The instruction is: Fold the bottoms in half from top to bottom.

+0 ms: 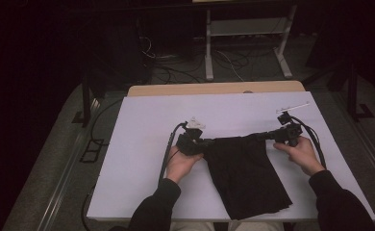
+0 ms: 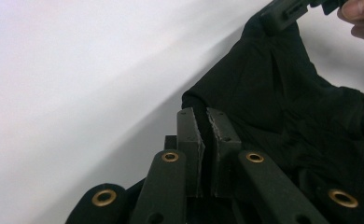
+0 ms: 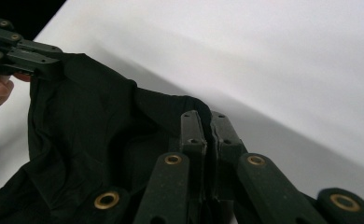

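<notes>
Black cloth [image 1: 245,173] gripped at both top corners, lift only begun.

Left gripper [image 1: 206,143] and right gripper [image 1: 265,136] each clamped on a top corner of the cloth, top edge raised between; lower part resting on the white table [image 1: 142,144], hem close to its near edge. Spreading or folding yet to do; bare room left and beyond the cloth.

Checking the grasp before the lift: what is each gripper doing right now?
Left gripper: shut on the black cloth.
Right gripper: shut on the black cloth.
</notes>
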Action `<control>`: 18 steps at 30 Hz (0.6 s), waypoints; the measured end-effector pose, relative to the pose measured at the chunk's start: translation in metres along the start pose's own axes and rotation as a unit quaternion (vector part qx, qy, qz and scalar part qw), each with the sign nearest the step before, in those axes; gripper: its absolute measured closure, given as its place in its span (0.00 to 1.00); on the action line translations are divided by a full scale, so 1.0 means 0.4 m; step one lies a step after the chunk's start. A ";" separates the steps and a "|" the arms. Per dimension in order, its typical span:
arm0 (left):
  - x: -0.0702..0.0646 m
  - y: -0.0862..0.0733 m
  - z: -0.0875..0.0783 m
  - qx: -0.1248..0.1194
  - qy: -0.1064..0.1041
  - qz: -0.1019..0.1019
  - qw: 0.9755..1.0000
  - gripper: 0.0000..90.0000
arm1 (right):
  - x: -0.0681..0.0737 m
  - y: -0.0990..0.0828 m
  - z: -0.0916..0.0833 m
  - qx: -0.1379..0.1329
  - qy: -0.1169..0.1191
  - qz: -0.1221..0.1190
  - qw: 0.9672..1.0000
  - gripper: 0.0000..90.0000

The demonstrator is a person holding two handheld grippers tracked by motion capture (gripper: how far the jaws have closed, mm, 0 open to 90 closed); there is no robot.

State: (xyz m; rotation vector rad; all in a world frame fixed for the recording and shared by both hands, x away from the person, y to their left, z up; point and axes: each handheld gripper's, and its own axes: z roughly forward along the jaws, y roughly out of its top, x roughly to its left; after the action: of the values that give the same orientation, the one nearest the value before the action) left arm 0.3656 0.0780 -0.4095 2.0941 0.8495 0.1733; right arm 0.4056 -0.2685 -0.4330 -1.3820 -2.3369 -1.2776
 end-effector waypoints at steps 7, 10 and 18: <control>0.058 0.026 -0.042 0.000 0.017 0.012 1.000 0.93 | 0.021 0.039 0.055 -0.014 0.006 0.013 1.000 0.94; 0.082 0.034 -0.052 -0.005 0.021 0.009 1.000 0.93 | 0.027 0.052 0.071 -0.022 0.007 0.017 1.000 0.94; 0.133 0.072 -0.060 0.000 0.030 0.023 0.999 0.93 | 0.044 0.097 0.087 -0.038 -0.010 0.014 0.999 0.93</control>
State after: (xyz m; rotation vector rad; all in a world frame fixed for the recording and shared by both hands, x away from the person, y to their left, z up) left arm 0.4110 0.1155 -0.3815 2.1184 0.8362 0.2617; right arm 0.4353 -0.2235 -0.4230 -1.4511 -2.2948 -1.3634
